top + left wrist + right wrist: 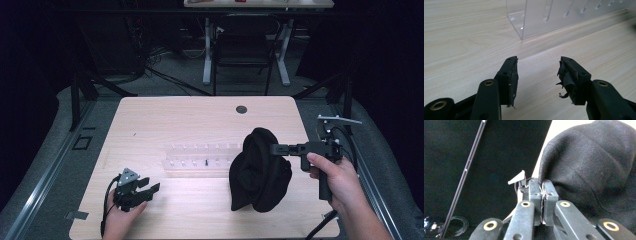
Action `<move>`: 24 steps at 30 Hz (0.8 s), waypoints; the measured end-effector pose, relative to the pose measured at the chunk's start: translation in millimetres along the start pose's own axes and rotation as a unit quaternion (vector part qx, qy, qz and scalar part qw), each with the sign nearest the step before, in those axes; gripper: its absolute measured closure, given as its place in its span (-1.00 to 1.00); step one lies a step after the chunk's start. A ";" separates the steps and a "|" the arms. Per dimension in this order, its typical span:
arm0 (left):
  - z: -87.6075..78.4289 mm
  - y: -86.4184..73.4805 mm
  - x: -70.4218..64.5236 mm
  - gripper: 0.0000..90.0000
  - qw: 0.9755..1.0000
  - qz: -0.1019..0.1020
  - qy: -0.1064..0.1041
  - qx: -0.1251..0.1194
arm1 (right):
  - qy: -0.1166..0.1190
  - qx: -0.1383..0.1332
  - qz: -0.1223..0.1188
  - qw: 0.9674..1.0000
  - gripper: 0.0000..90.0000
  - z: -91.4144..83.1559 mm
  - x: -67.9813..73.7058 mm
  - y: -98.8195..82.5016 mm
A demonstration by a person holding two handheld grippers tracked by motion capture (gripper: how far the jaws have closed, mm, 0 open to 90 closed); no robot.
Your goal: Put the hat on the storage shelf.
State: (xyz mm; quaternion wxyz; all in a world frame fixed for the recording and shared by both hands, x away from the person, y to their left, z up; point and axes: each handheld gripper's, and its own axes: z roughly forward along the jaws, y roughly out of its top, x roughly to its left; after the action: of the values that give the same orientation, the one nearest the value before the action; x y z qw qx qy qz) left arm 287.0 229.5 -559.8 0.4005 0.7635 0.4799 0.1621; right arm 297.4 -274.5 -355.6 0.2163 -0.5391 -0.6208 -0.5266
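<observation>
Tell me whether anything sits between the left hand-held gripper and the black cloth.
Nothing visible blocks it. Bare table lies between the open left hand-held gripper and the black cloth; the clear acrylic rack stands farther back.

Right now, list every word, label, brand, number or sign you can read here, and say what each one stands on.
None can be read.
The black cloth in the right gripper bears no print that shows.
The clear plastic rack, the wooden table and the left gripper show no lettering.
A small white tab beside the right gripper's jaws looks blank.
</observation>
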 end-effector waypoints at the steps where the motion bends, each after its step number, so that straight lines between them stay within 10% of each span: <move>1: 0.3 -0.1 -0.2 0.10 1.000 0.000 0.000 -0.001 | -0.001 -0.001 -0.001 1.000 0.96 -1.1 0.6 0.9; 24: -0.8 0.4 0.7 0.09 1.000 0.001 0.003 -0.001 | 0.018 -0.037 -0.012 0.999 0.96 7.1 19.3 25.3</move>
State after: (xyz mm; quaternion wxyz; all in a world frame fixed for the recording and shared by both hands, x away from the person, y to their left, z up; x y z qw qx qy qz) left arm 287.1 230.4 -559.2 0.4000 0.7632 0.4798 0.1653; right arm 315.9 -263.0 -331.4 0.2008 -0.5297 -0.6030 -0.5616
